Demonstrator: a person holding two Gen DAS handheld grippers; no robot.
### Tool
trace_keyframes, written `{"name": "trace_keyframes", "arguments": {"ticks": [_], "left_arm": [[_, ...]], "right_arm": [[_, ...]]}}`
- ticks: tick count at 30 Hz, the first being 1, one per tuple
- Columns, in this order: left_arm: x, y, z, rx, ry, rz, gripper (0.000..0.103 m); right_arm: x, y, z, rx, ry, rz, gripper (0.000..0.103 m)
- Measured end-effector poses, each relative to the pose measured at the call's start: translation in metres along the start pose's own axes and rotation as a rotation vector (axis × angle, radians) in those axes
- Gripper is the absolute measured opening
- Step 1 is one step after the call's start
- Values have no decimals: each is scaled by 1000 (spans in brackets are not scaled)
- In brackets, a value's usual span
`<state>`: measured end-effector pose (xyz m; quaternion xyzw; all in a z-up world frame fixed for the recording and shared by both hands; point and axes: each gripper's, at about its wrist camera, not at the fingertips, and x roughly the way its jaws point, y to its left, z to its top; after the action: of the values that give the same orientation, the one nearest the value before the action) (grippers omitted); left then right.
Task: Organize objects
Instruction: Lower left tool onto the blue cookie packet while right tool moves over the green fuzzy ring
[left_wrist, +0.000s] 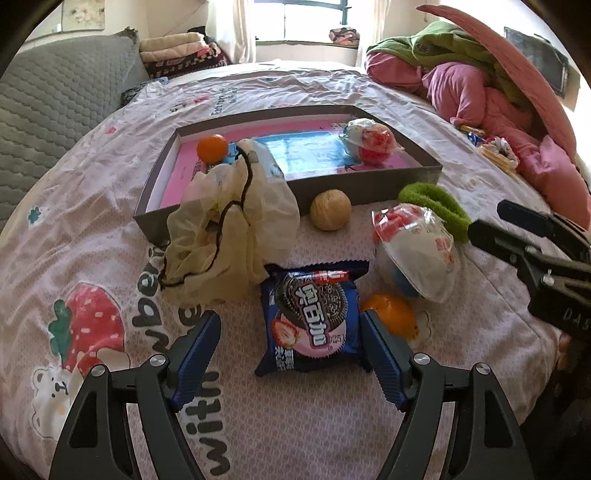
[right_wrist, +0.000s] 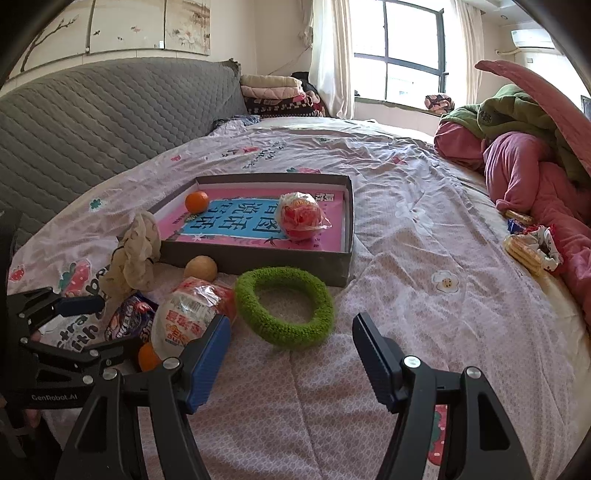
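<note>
The left tongs (left_wrist: 290, 354) are standing wide apart, straddling a blue cookie packet (left_wrist: 310, 321) lying on the bed (left_wrist: 295, 424) without pressing it. The right tongs (right_wrist: 291, 360) are also gaping wide, holding nothing, hovering just short of a green ring (right_wrist: 284, 306). Beside the packet an orange (left_wrist: 391, 314) and a wrapped toy egg (left_wrist: 417, 247) are lying. Further on, a cream scrunchie (left_wrist: 229, 225) is draping over the near wall of the grey box (left_wrist: 369, 184), with a tan ball (left_wrist: 330, 209) touching that wall. Inside, another orange (left_wrist: 212, 147) and another wrapped egg (left_wrist: 369, 142) are sitting at the far corners.
</note>
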<state>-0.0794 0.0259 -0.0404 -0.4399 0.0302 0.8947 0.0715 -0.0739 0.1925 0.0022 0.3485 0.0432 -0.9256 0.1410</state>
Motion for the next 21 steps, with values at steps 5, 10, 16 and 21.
{"name": "trace_keyframes", "arguments": {"ticks": [5,10,16,21], "left_arm": [[6,2,6,-15,2,11,78],[11,6,10,-34,8,13,78],[17,11,11,-63,26,-7,78],[19,13,10,-71,29,-24,78]], "right_arm": [[8,4,-1,-29,24,-3,68],[17,7,0,-69,42,-29,68],[31,15,1,-143,59,-98,68],[41,22,2,-206,53,-126,44]]}}
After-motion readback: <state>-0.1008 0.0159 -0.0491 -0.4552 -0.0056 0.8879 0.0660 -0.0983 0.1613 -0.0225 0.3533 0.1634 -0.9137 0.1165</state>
